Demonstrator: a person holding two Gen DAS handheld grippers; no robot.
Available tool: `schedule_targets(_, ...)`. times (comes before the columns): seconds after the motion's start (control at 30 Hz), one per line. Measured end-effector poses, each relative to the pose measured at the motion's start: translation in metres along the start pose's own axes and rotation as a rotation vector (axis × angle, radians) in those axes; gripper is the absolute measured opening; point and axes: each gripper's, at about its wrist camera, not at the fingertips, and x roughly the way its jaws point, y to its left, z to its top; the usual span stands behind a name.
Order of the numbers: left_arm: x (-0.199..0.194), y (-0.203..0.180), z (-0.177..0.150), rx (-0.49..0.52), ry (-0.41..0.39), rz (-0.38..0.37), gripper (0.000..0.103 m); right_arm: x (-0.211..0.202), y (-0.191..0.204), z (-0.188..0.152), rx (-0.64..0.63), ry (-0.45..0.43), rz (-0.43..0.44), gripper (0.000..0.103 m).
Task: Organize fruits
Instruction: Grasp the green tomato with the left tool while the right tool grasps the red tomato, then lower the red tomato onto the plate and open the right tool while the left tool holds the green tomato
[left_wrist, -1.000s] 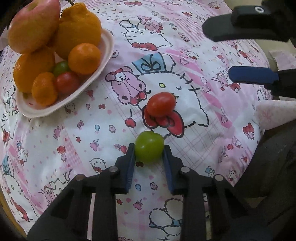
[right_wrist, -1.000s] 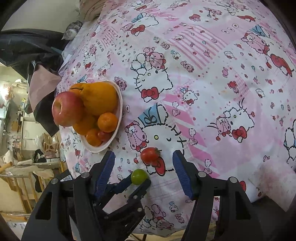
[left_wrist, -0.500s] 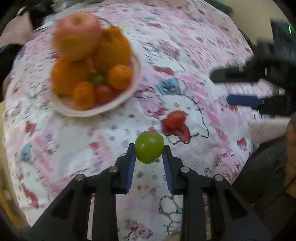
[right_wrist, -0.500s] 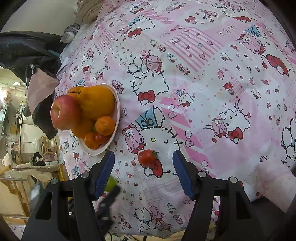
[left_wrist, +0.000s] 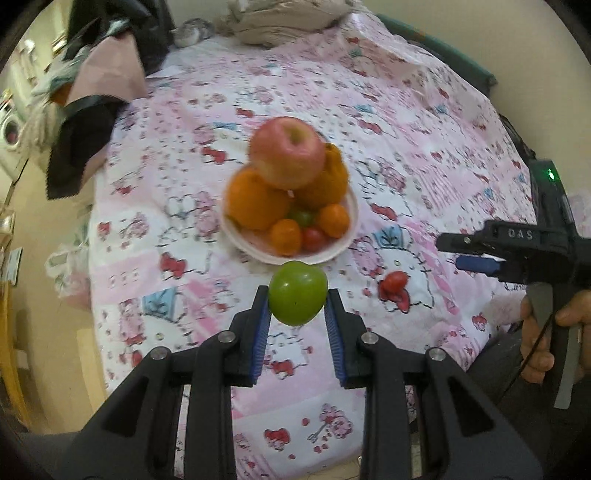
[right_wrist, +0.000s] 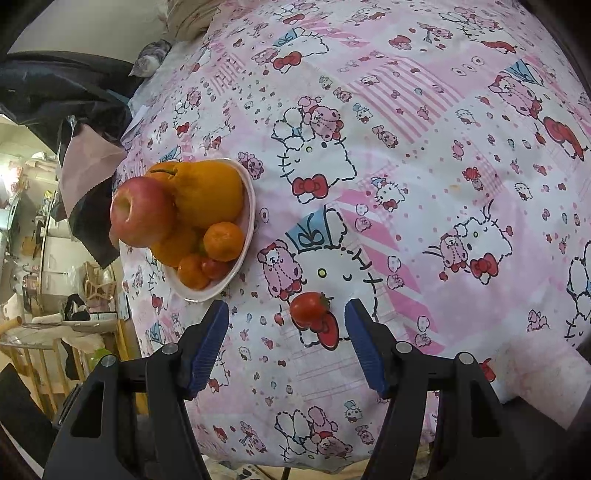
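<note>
white plate (left_wrist: 351, 225) heaped with apple (left_wrist: 288, 151), oranges (left_wrist: 255, 199), small tomatoes (left_wrist: 314, 238)

Worktop (right_wrist: 424, 155): pink cartoon-print cloth. Beyond its far edge: heaped beige fabric (left_wrist: 288, 22), cream wall (left_wrist: 199, 11). Left of worktop: dark and pink garments (left_wrist: 92, 99), possibly a washing machine (left_wrist: 11, 129), wooden racks (right_wrist: 40, 354).

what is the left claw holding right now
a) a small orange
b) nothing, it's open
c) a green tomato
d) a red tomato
c: in the left wrist view the left claw is shut on the green tomato, its blue pads pressing both sides, while the red tomato lies loose on the cloth.
</note>
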Motion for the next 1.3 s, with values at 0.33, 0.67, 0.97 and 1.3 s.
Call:
schedule_targets(0.33, 0.02, 0.019, -0.012, -0.082, 0.011, 0.018, 0.026, 0.016, 0.003, 0.002, -0.012, 0.062, -0.013, 0.068)
schedule_targets(0.67, 0.025, 0.035, -0.005, -0.174, 0.036, -0.013, 0.026, 0.051, 0.015, 0.005, -0.095, 0.13, -0.154, 0.068)
schedule_targets(0.97, 0.027, 0.03, -0.002, -0.154, 0.038, -0.02, 0.026, 0.098, 0.033, -0.006, -0.265, 0.216, -0.333, 0.068)
schedule_targets(1.3, 0.034, 0.037, -0.001, -0.165, 0.042, 0.019, 0.026, 0.086, 0.045, -0.007, -0.325, 0.123, -0.3, 0.044)
